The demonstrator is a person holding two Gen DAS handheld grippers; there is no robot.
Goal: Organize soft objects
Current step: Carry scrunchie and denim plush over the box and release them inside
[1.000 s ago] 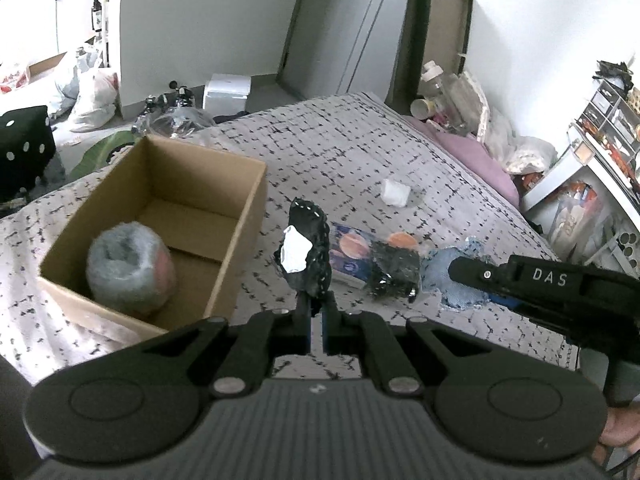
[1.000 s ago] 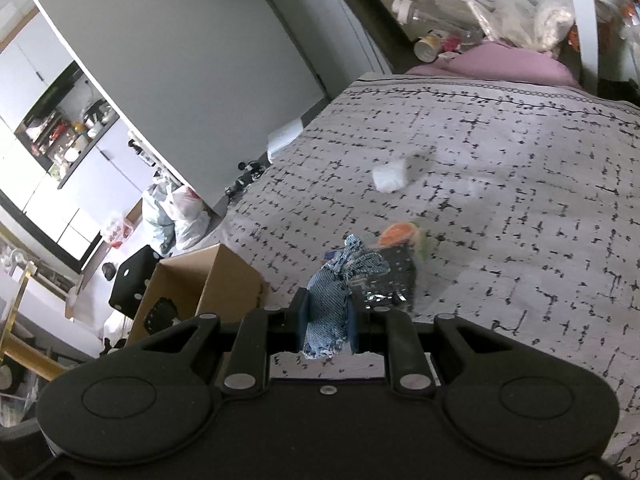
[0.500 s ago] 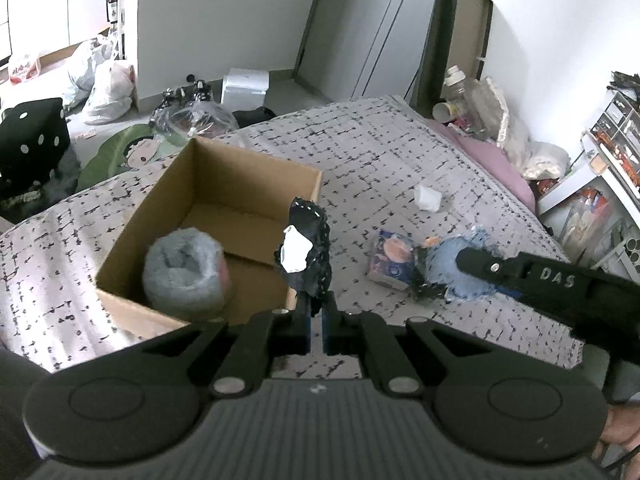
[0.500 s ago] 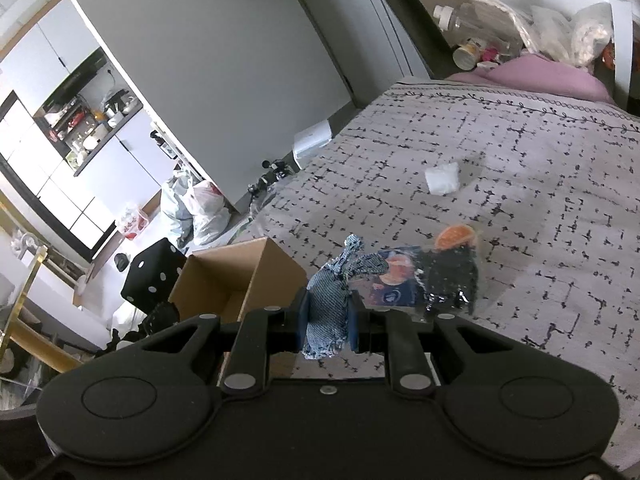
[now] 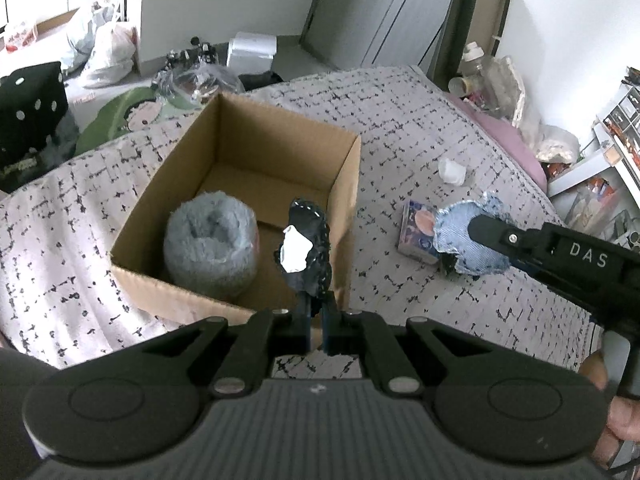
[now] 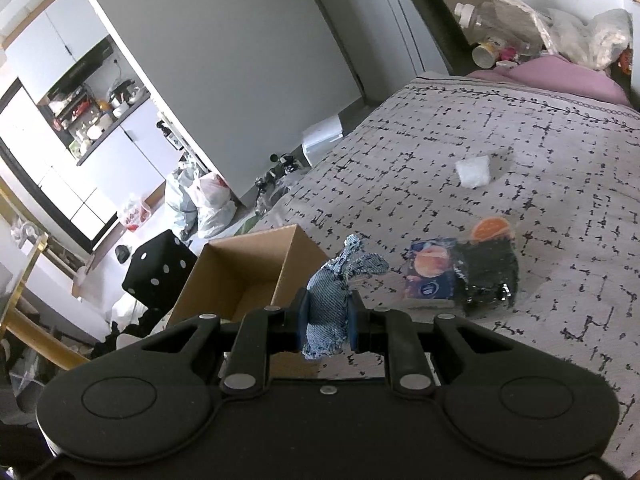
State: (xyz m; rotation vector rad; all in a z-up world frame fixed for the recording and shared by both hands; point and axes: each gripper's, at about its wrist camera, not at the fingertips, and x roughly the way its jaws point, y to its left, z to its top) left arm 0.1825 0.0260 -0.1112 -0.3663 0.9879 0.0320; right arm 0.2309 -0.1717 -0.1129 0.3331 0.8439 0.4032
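Observation:
An open cardboard box [image 5: 344, 184] sits on the patterned bed cover, with a grey fluffy roll [image 5: 210, 246] inside it. My left gripper [image 5: 316, 320] is shut on a shiny black soft item with a white tag [image 5: 306, 252], held up over the box's near right corner. My right gripper [image 6: 326, 320] is shut on a piece of blue denim cloth [image 6: 328, 304], to the right of the box [image 6: 248, 268]. In the left wrist view that denim [image 5: 466, 240] hangs above the bed cover, right of the box.
On the bed cover lie a blue printed packet [image 6: 432, 276], a black glittery item [image 6: 488, 276] with an orange piece [image 6: 490, 228], and a small white lump [image 6: 474, 170]. Bags, a black dotted cube [image 6: 160, 272] and clutter stand on the floor beyond the bed.
Both grippers have moved left towards the box with their items still gripped. The box now fills the middle of the left wrist view, and the black item hangs over its corner.

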